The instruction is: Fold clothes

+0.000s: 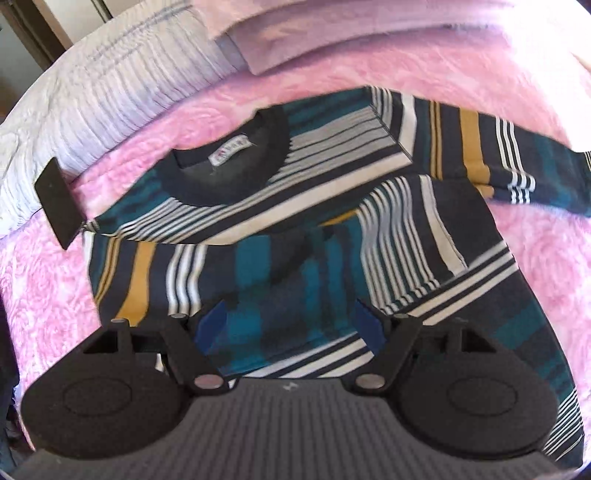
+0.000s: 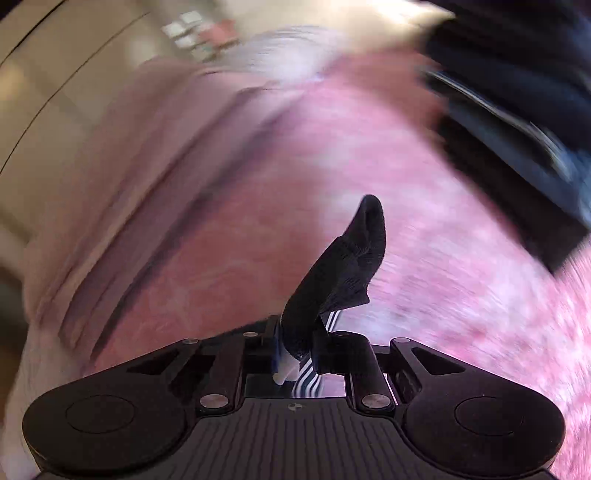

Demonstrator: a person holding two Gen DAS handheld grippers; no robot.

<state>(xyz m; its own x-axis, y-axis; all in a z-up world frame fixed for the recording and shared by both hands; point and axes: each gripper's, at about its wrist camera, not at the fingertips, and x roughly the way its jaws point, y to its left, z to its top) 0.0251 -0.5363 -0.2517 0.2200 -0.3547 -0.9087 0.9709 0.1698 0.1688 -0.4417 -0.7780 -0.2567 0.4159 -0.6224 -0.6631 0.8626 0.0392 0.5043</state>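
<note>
My right gripper [image 2: 295,350] pinches the striped knit sweater's dark cuff [image 2: 343,266]; blurred, seemingly shallow, it could slip. My left gripper [image 1: 288,321] hangs open.

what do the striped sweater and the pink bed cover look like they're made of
Striped sweater: probably a soft matte knit; ribbed dark collar, limp folds. Pink bed cover: likely plush fleece; fuzzy, mottled pile with swirl embossing.

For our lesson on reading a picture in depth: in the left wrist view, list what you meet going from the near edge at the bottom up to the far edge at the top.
Left gripper → folded-over sleeve → sweater collar → pink blanket → folded pink bedding.
</note>
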